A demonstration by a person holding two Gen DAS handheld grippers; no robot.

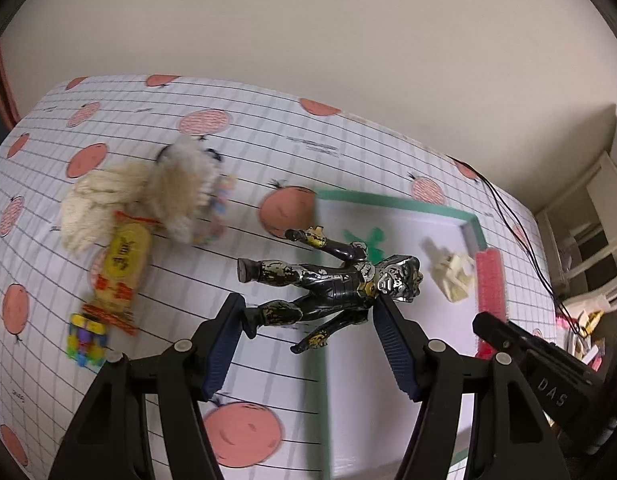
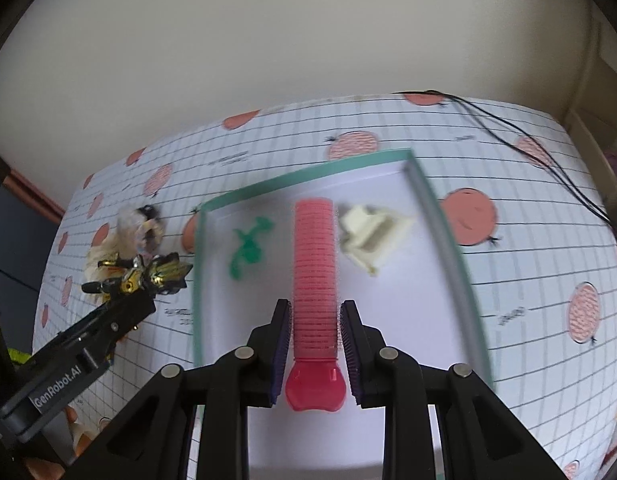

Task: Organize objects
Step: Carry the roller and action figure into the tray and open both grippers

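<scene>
Over the tray [image 2: 448, 248], the right tongs [image 2: 314, 346] pinch a pink hair roller [image 2: 314, 272] near its smooth cap end, pads closed against its ridged, bristly barrel; it hangs lengthwise above the white floor, apparently ready to be set down. Already inside lie a green squiggly piece [image 2: 248, 248] and a cream plastic block [image 2: 370, 236], well apart. The left tongs [image 1: 308, 320] stand wide, gripping a black figure [image 1: 328, 280] with chipped gold and silver paint, one pad at its leg and the other by its head, raised over the tray's green-taped edge. On the worktop [image 1: 108, 128] beyond wait a fluffy cream plush [image 1: 148, 196], a yellow wrapped sweet [image 1: 122, 272] and a small bright-coloured toy [image 1: 86, 340], probably next.
</scene>
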